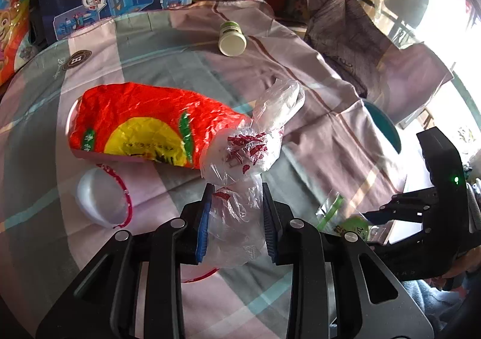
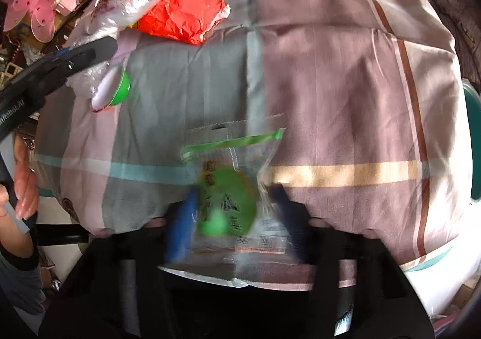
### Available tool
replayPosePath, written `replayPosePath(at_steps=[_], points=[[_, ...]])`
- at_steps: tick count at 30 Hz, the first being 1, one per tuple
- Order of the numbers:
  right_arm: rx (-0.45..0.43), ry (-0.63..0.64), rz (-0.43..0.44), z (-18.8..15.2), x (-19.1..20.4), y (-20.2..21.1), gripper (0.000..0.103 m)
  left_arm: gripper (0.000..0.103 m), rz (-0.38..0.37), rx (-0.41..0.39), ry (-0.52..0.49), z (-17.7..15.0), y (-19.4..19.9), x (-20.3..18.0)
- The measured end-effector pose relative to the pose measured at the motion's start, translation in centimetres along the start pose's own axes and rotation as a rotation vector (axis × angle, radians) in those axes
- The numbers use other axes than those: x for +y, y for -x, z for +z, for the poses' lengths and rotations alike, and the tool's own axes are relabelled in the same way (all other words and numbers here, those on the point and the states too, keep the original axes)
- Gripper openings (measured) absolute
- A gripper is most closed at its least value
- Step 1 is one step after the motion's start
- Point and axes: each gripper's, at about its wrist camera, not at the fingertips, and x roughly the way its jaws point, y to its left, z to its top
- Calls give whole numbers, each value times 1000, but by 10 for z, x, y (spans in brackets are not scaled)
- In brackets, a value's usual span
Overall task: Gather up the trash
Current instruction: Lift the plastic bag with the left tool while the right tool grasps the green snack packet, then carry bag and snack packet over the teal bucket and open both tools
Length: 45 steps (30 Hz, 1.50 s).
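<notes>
Left wrist view: left gripper (image 1: pixel 237 218) clamping clear plastic bag (image 1: pixel 240 158) between 2 fingers, above checked cloth (image 1: pixel 180 68); red bag (image 1: pixel 141 122) lying beside.

Right wrist view: right gripper (image 2: pixel 234 218) pinching green-printed clear pouch (image 2: pixel 231 188) above cloth, blurred.

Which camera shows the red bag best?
The left wrist view: the red bag lies whole on the cloth, its yellow print visible. The right wrist view shows only its crumpled end, partly behind clear plastic.
</notes>
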Motion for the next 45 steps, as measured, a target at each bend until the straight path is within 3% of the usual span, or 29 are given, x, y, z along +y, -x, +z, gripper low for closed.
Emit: replayPosePath(at_steps=[13, 26, 31, 38, 45], points=[[-201, -201, -21, 12, -79, 68, 38, 31, -59, 8, -68, 28, -16, -48], [-360, -423, -31, 2, -208, 118, 38, 31, -125, 40, -205, 74, -60, -138], [-430, -534, -80, -11, -270, 136, 38, 31, -156, 67, -265, 93, -89, -183], [-466, -669, -115, -33, -344, 148, 39, 31, -214, 130, -342, 116, -142, -254], [-456, -730, -136, -42, -389, 145, 39, 31, -243, 179, -391, 130, -187, -307]])
